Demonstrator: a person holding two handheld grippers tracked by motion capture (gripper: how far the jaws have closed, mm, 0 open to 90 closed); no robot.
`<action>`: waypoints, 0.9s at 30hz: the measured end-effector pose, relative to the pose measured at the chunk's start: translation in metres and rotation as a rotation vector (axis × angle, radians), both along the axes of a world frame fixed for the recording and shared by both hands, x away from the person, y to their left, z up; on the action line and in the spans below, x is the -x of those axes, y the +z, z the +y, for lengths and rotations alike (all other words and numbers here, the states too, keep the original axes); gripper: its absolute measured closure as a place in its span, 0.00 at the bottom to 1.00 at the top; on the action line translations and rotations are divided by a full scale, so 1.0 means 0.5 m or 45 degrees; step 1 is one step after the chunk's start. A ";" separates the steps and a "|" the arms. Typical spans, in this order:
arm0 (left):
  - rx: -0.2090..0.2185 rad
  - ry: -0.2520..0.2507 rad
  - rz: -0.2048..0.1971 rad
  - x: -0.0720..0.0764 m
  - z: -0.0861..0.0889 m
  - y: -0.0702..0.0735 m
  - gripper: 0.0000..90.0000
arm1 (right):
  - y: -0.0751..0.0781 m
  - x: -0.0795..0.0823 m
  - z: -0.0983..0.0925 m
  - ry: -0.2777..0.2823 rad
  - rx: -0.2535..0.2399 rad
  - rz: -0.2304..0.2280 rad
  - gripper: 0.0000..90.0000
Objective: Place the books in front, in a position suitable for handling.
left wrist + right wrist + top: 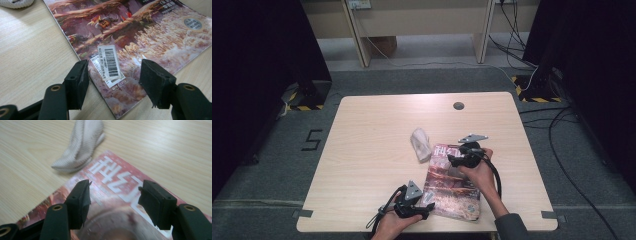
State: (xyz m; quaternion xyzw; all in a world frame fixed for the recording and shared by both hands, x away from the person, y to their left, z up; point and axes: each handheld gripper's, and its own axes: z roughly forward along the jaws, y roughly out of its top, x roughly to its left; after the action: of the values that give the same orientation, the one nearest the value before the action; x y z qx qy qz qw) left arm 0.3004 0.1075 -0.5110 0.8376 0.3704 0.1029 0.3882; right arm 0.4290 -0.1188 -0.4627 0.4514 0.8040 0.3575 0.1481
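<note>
While the magazine (pixel 452 184) lies flat and closed on the table (pixel 362 150) near its front edge, neither gripper holds it. Left gripper (pixel 113 83): jaws apart, straddling the near corner by the barcode sticker (pixel 110 62), not clamped. Right gripper (pixel 113 200): jaws apart, empty, hovering over the title end. Folded white cloth (pixel 421 144) sits at the far corner, touching or just beside it; can't tell which. No containers here. My read: nothing lifted or opened yet, grasp pending.
</note>
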 end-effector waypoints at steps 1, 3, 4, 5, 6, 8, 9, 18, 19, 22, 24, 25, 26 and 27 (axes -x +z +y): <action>0.006 -0.012 0.008 0.001 -0.001 0.000 0.44 | 0.000 -0.005 0.008 0.012 -0.005 -0.005 0.45; -0.007 -0.030 -0.010 0.005 -0.002 0.000 0.43 | -0.001 -0.014 0.023 0.028 -0.022 0.004 0.45; -0.006 -0.037 -0.005 0.003 -0.002 0.001 0.43 | -0.001 -0.018 0.031 0.028 -0.030 0.010 0.45; -0.006 -0.037 -0.005 0.003 -0.002 0.001 0.42 | -0.001 -0.018 0.031 0.028 -0.030 0.010 0.45; -0.007 -0.052 0.009 -0.001 0.001 0.001 0.41 | -0.002 -0.027 0.046 0.040 -0.039 0.017 0.45; -0.010 -0.046 0.007 -0.002 0.004 0.001 0.35 | -0.003 -0.036 0.061 0.048 -0.043 0.024 0.45; 0.006 -0.026 0.004 -0.003 0.012 0.000 0.34 | -0.003 -0.040 0.070 0.051 -0.044 0.026 0.46; -0.034 0.003 -0.048 0.005 0.042 0.002 0.29 | -0.022 -0.080 0.131 0.097 -0.023 0.033 0.47; -0.035 0.002 -0.047 0.005 0.043 0.002 0.29 | -0.023 -0.083 0.136 0.096 -0.036 0.034 0.48; -0.031 0.002 -0.047 0.005 0.044 0.002 0.29 | -0.025 -0.093 0.152 0.109 -0.037 0.039 0.49; -0.033 0.000 -0.049 0.005 0.044 0.003 0.28 | -0.031 -0.098 0.165 0.104 -0.026 0.052 0.51; -0.032 0.000 -0.048 0.005 0.044 0.003 0.28 | -0.035 -0.101 0.170 0.112 -0.020 0.053 0.51; -0.030 0.000 -0.046 0.005 0.045 0.003 0.28 | -0.039 -0.104 0.176 0.115 -0.017 0.066 0.52; -0.030 0.000 -0.046 0.005 0.045 0.003 0.28 | -0.039 -0.104 0.176 0.115 -0.017 0.066 0.52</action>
State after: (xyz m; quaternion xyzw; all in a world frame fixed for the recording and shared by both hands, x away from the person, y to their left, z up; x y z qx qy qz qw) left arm 0.2977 0.1298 -0.5096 0.8401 0.3622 0.1226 0.3848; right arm 0.4809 -0.0308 -0.4820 0.4247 0.8249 0.3572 0.1080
